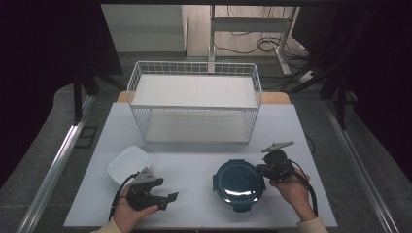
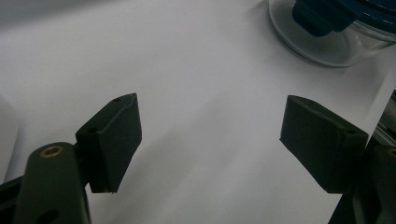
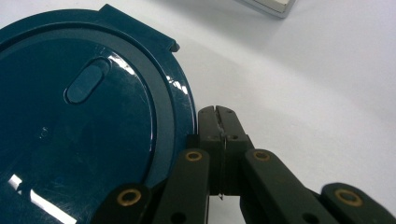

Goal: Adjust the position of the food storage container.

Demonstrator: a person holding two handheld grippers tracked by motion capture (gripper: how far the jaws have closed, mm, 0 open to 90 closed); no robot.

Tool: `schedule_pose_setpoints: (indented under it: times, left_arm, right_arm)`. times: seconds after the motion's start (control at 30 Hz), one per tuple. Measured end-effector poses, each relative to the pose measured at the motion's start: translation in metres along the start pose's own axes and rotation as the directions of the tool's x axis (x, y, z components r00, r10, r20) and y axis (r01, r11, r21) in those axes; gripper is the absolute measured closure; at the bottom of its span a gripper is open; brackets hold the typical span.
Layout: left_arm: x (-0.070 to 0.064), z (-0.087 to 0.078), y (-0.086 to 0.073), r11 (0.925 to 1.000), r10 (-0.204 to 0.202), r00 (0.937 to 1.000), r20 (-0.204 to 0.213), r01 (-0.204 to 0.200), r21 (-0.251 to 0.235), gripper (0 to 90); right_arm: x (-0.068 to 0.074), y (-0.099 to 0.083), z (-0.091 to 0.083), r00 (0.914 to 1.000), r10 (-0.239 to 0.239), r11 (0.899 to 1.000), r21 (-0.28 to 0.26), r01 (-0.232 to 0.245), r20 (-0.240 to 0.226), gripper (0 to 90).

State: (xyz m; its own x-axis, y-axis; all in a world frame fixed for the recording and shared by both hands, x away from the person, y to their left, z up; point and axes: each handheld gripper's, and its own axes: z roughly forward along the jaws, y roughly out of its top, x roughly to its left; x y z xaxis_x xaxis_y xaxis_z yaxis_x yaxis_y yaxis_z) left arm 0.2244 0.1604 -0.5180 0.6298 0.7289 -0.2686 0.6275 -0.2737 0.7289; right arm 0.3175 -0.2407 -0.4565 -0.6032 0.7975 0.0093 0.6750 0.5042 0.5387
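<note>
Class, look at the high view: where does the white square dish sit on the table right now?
The white square dish sits near the table's front left, just beyond the left gripper and below the wire basket's left corner.

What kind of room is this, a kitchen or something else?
Probably a lab or workshop, not a kitchen. The white table sits between dark curtains, cables trail on the floor behind it, and a person's hands hold black tools: left tool, right tool.

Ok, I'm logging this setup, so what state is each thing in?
Round container: lid on, upright on the table.
White dish: uncovered, looks empty.
Wire basket: upright, empty.
Left gripper: open, holding nothing.
Right gripper: shut, at the container's rim.
</note>
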Motion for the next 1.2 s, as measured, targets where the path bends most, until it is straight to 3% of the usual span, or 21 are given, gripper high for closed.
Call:
schedule_pose_setpoints:
  times: [0.1, 0.27, 0.47, 0.57, 0.73, 1.2]
  left_arm:
    - [0.001, -0.001, 0.000, 1.0000, -0.001, 1.0000, -0.001, 0.001, -0.001, 20.3]
    - [0.001, -0.002, 0.000, 1.0000, -0.002, 1.0000, -0.002, 0.002, -0.007, 20.3]
    - [0.000, -0.003, 0.000, 0.9999, 0.005, 1.0000, 0.000, -0.005, -0.010, 20.3]
    - [0.000, -0.003, 0.000, 0.9999, 0.000, 1.0000, 0.000, 0.000, -0.010, 20.2]
    - [0.000, -0.002, 0.001, 1.0000, 0.000, 1.0000, 0.000, 0.000, -0.010, 20.2]
    - [0.001, -0.004, 0.001, 0.9998, -0.009, 0.9999, 0.003, 0.010, -0.015, 20.3]
  right_arm:
    - [-0.004, -0.002, -0.001, 0.9996, 0.007, 1.000, -0.011, -0.007, -0.026, 89.7]
    - [-0.012, -0.015, -0.012, 0.9995, 0.029, 1.000, 0.008, -0.029, 0.008, 89.6]
    - [0.001, -0.034, -0.009, 1.0000, 0.002, 0.996, 0.087, -0.003, 0.009, 89.6]
    - [0.005, -0.037, -0.006, 0.9999, -0.004, 0.995, 0.098, 0.003, 0.014, 89.7]
    - [0.012, -0.033, -0.004, 0.9999, -0.006, 0.995, 0.096, 0.005, 0.011, 89.7]
    - [0.054, -0.012, 0.014, 0.9920, -0.105, 0.990, 0.083, 0.111, -0.071, 89.7]
